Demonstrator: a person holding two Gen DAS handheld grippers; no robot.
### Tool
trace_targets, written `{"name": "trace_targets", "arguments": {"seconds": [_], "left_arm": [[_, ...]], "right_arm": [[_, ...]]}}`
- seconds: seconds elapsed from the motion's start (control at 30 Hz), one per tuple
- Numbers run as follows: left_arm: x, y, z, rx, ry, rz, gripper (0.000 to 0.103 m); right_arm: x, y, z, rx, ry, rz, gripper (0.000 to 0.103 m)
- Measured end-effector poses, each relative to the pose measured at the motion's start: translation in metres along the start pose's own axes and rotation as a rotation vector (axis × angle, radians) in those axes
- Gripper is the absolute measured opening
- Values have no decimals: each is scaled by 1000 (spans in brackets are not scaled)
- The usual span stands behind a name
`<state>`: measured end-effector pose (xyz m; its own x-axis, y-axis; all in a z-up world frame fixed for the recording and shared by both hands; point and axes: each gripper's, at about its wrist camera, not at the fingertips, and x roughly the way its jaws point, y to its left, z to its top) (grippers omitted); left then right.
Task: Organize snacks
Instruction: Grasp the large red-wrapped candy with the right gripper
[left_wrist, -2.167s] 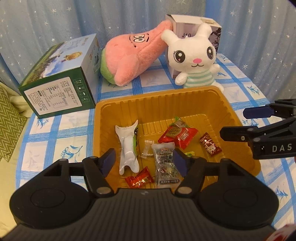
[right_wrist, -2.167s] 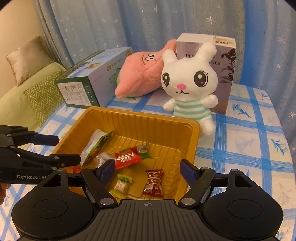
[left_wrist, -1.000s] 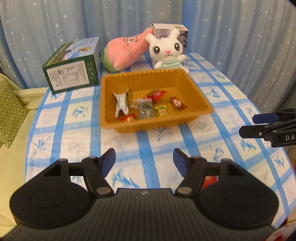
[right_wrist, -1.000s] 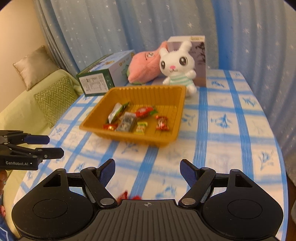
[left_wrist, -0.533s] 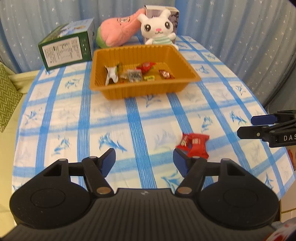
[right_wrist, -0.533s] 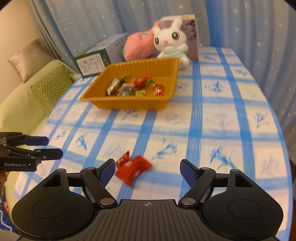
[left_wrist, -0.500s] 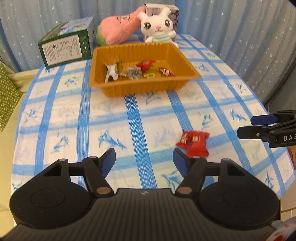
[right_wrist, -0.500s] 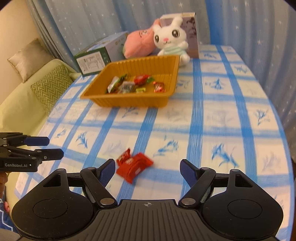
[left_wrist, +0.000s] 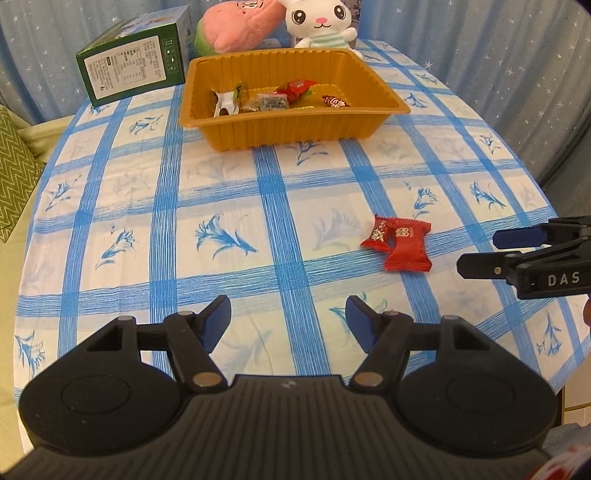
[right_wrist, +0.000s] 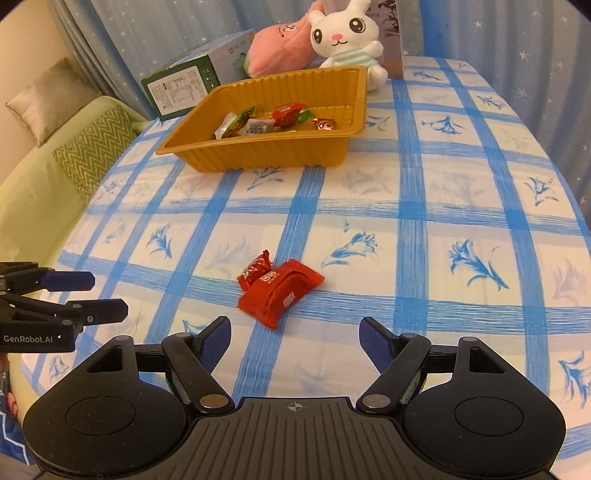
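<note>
On the left, the left hand-held gripper (left_wrist: 288, 321) is hovering above the table with the blue-and-white checked cloth (left_wrist: 147, 206), its jaws standing wide apart with nothing between them. Toward the far middle, the ribbed orange plastic tray (left_wrist: 295, 125) is holding several wrapped snacks, so most of the sorting looks done. Two are lying loose on the cloth, well apart from the tray: a small red wrapped candy (right_wrist: 255, 272) touching a larger red foil snack packet (right_wrist: 280, 295). The right hand-held gripper (right_wrist: 294, 338) is pointing down at them, jaws open and empty, the packet just ahead. I judge this the pick-up step; next it needs lowering to straddle the packet, then closing.
</note>
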<state>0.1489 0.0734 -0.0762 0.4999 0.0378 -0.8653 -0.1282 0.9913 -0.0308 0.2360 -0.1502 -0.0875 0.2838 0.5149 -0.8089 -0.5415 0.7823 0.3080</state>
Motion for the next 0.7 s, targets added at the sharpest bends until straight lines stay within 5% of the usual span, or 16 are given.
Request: {"name": "trace_targets", "arguments": {"seconds": [0.4,0.7], "left_arm": [[13,1,3,-13,16,2,67],[18,5,6,-24,19,5,67]], "right_arm": [[26,15,6,-9,9,3,76],[41,15,11,5,22,-6,62]]}}
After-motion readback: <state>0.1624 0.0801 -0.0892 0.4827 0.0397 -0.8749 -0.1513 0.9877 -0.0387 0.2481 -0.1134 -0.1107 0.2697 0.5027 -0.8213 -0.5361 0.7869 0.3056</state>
